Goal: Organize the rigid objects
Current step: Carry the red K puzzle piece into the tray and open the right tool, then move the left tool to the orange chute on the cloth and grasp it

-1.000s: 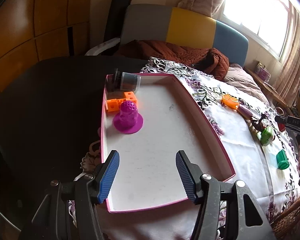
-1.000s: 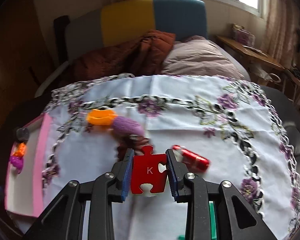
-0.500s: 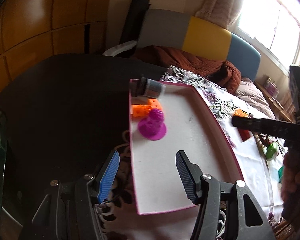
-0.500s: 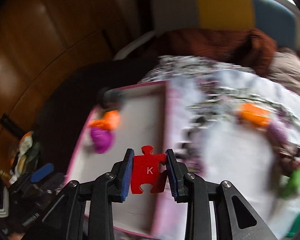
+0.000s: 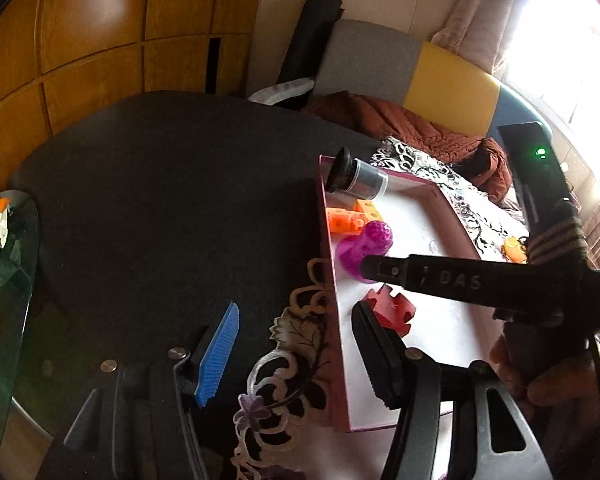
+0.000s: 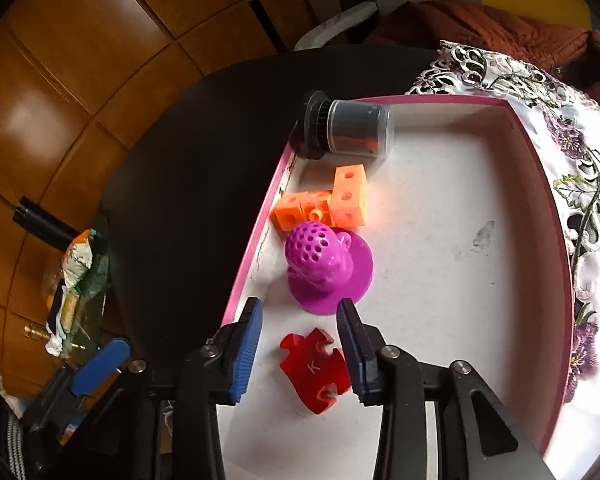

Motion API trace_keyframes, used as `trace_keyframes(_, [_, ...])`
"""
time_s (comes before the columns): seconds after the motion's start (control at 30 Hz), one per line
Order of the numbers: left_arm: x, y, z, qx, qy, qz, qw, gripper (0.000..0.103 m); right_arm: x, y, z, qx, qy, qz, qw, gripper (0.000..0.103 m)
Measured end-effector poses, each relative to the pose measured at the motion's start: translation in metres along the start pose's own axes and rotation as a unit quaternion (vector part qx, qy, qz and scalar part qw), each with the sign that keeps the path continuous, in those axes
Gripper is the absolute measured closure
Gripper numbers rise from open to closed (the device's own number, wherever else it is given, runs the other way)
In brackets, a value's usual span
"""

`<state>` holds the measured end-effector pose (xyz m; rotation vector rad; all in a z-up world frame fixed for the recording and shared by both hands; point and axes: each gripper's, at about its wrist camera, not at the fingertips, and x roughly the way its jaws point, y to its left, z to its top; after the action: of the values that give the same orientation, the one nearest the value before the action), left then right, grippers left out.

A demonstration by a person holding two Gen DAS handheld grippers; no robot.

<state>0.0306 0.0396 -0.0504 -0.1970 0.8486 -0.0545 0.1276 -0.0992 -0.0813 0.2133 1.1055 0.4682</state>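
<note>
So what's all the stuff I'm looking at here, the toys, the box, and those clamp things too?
tray: 1, pink walls, white floor, on the tablecloth.
puzzle piece: 1, red, marked K, on the tray floor between the right gripper's jaws, which have just been opening.
perforated toy: 1, purple, in the tray beside the cubes.
linked cubes: 1 cluster, orange, by the tray's left wall.
jar: 1, clear with black lid, on its side at the tray's far corner.
tablecloth: 1, white with purple flowers.
table: 1, dark.
right gripper: black, blue pads, open.
left gripper: open, empty.
hand: 1, holding the right gripper's handle.
</note>
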Motion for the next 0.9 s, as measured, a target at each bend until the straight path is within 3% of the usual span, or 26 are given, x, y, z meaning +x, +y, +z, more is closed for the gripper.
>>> trace_keyframes(0.17, [-0.001,-0.002,0.0,0.001,-0.003,-0.002,1.0,0.044,-0.012,0.0,-0.005,-0.007,-0.016,-0.012,1.0,0.062])
trace_keyframes(0.37, [-0.007,-0.012,-0.001,0.017,-0.009,-0.008,0.9998,0.043,-0.036,0.002,-0.013,-0.026,-0.049,-0.045,0.997,0.051])
trace_keyframes(0.6, [-0.016,-0.027,-0.002,0.047,-0.018,-0.013,0.9987,0.043,-0.075,-0.008,-0.023,-0.025,-0.101,-0.08,0.991,0.03])
trace_keyframes(0.9, [-0.025,-0.054,-0.004,0.089,-0.025,-0.022,0.9954,0.043,-0.121,-0.048,-0.037,-0.021,-0.133,-0.138,0.981,0.023])
